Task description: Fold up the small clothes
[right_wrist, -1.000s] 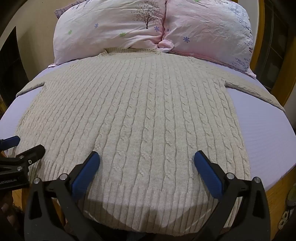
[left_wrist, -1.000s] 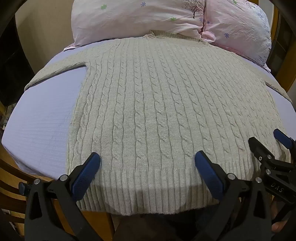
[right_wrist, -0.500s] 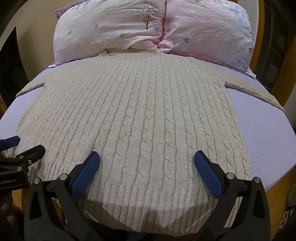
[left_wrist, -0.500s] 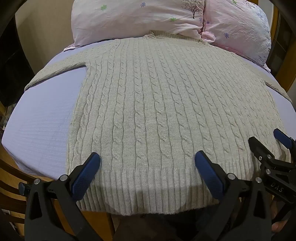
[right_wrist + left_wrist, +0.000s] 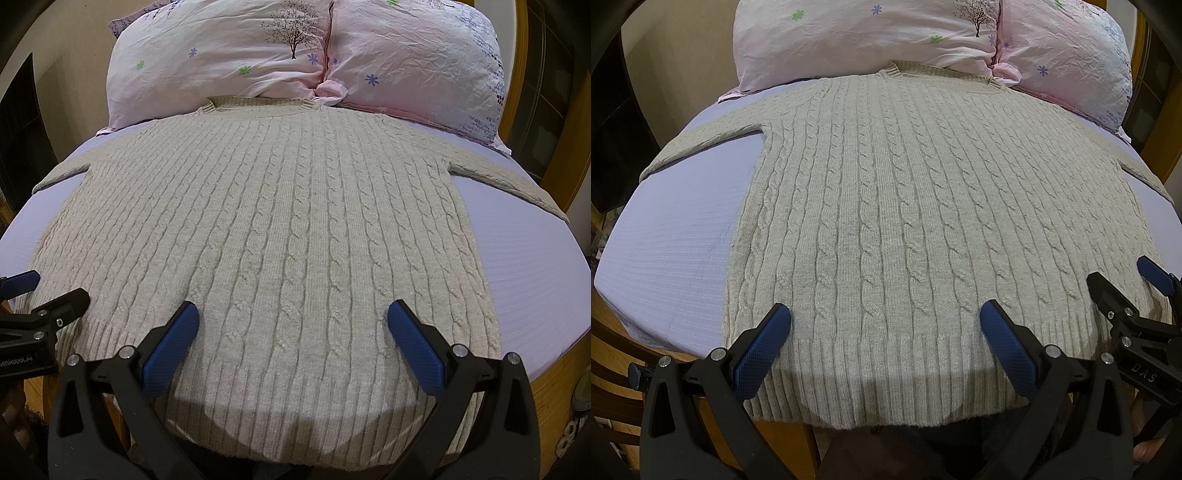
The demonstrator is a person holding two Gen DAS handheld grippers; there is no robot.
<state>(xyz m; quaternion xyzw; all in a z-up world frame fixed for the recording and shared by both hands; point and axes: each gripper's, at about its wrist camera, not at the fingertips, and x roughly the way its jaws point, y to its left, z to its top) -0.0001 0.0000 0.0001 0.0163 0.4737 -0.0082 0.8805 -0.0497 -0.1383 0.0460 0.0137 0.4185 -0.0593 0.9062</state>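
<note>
A beige cable-knit sweater (image 5: 916,206) lies flat, front up, on a lavender bed sheet (image 5: 676,236), collar at the far end, both sleeves spread sideways. It also shows in the right wrist view (image 5: 295,221). My left gripper (image 5: 886,325) is open and empty, hovering over the ribbed hem's left half. My right gripper (image 5: 293,321) is open and empty over the hem's right half. The right gripper also shows at the right edge of the left wrist view (image 5: 1123,291); the left gripper shows at the left edge of the right wrist view (image 5: 44,295).
Two pink floral pillows (image 5: 229,55) (image 5: 417,62) lie at the head of the bed behind the collar. A wooden bed frame (image 5: 517,74) runs along the right side. The hem hangs slightly over the near bed edge (image 5: 849,417).
</note>
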